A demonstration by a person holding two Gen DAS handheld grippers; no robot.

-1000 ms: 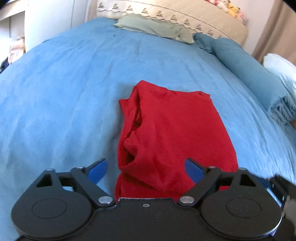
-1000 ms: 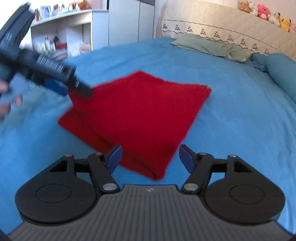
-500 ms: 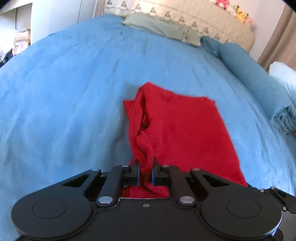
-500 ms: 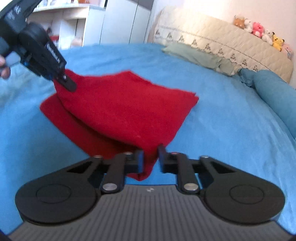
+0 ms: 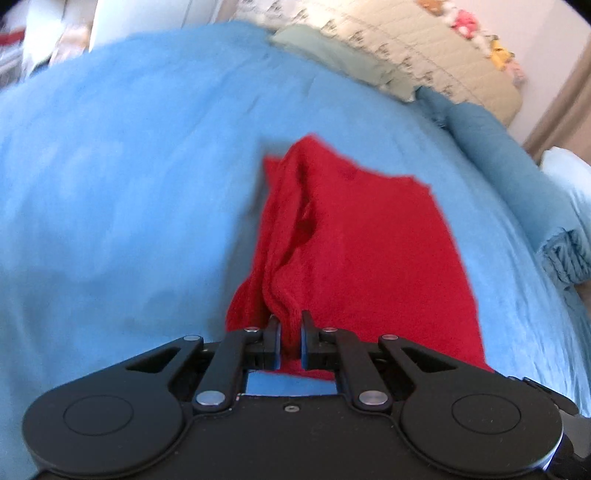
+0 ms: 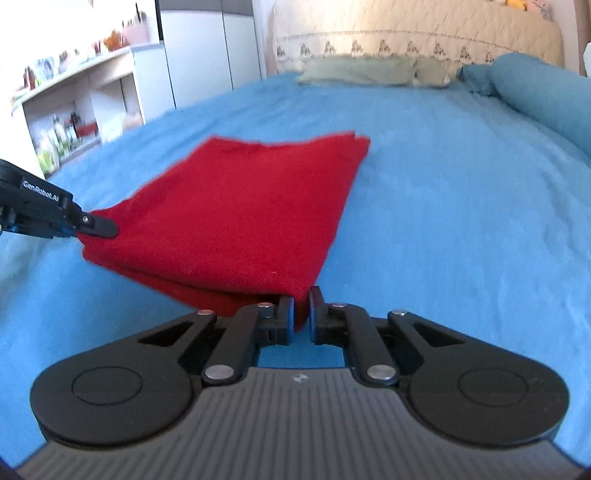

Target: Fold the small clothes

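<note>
While each hand-held gripper (image 5: 290, 334) (image 6: 301, 310) pinches a near corner, the red cloth (image 6: 240, 214) stretches ahead.

Left gripper (image 5: 290, 341): black body, two round side discs, angled linkage arms, silver pivot screws, blue pads inside black fingers.
Right gripper (image 6: 302, 314): same black linkage, silver screws; ribbed grey housing behind, small white logo.
Marking: white "GenRobot.AI" lettering on left gripper's side.

Wide blue bedspread (image 6: 461, 206) lies bare on both sides of the folded red knit cloth (image 6: 240, 214) & beyond it, open passage. Far end blocked: flat green pillow (image 6: 358, 70), rolled blue blanket (image 6: 535, 96), quilted cream headboard (image 6: 406, 33). White shelf unit (image 6: 74, 107) bounds left edge.
</note>
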